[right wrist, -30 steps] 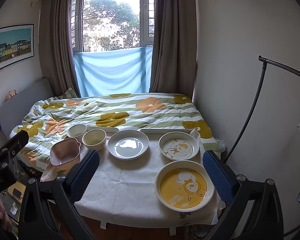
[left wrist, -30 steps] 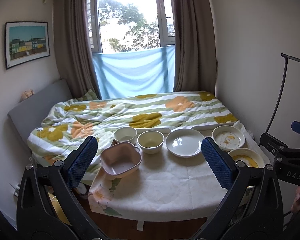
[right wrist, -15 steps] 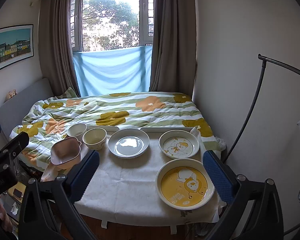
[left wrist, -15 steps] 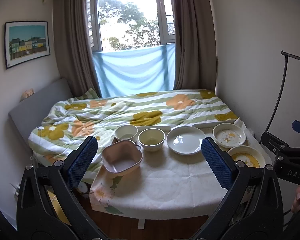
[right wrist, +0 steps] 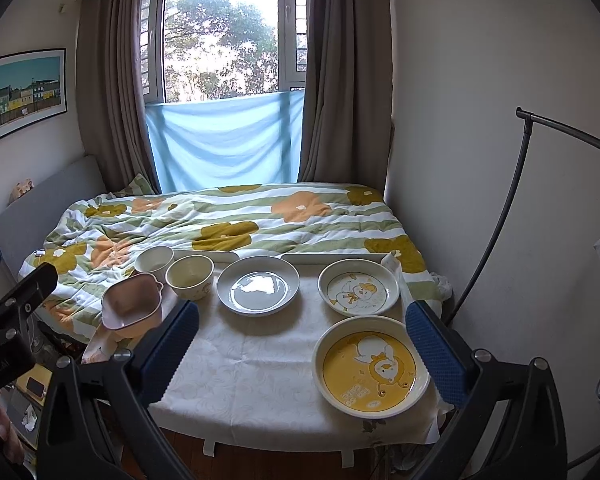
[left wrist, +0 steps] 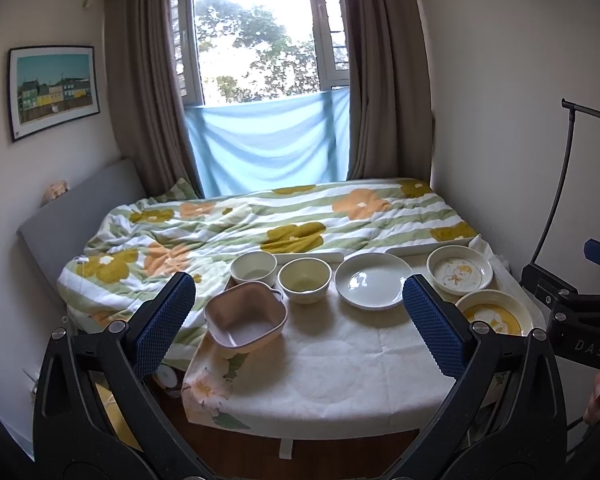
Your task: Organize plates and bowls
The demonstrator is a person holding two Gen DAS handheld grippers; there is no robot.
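Right now both grippers hang back from the table point(right wrist: 260, 384), and nothing has been picked up yet. The left gripper point(left wrist: 300, 320) has its jaws spread wide with nothing between them; the right gripper point(right wrist: 300, 352) is the same, wide apart and empty.

On the table sit 6 dishes: a pink square bowl point(left wrist: 246, 320) at the left edge, a white bowl point(left wrist: 254, 267) behind it, a cream bowl point(left wrist: 305, 280) just beside that, a plain white plate point(left wrist: 374, 286) in the middle, a small duck plate point(right wrist: 358, 288) at the back right, and a big yellow duck plate point(right wrist: 370, 366) at the front right.

Risks, as I judge them:
- The pink square bowl looks to sit right at the table edge over the draped cloth, so a nudge could tip it onto the floor.
- The 2 round bowls stand close together; closing on 1 rim could knock the other.
- The plates lie flat on a loose cloth, so jaws sliding under a rim may drag the cloth (and everything on it).
- Glazed rims could slip from a shallow pinch.

Writing: the yellow plate carries upside-down white lettering, too small to read surely. The right gripper's body, seen from the left camera, shows "DAS"; the left gripper's body shows part of a word ending "bot.AI".
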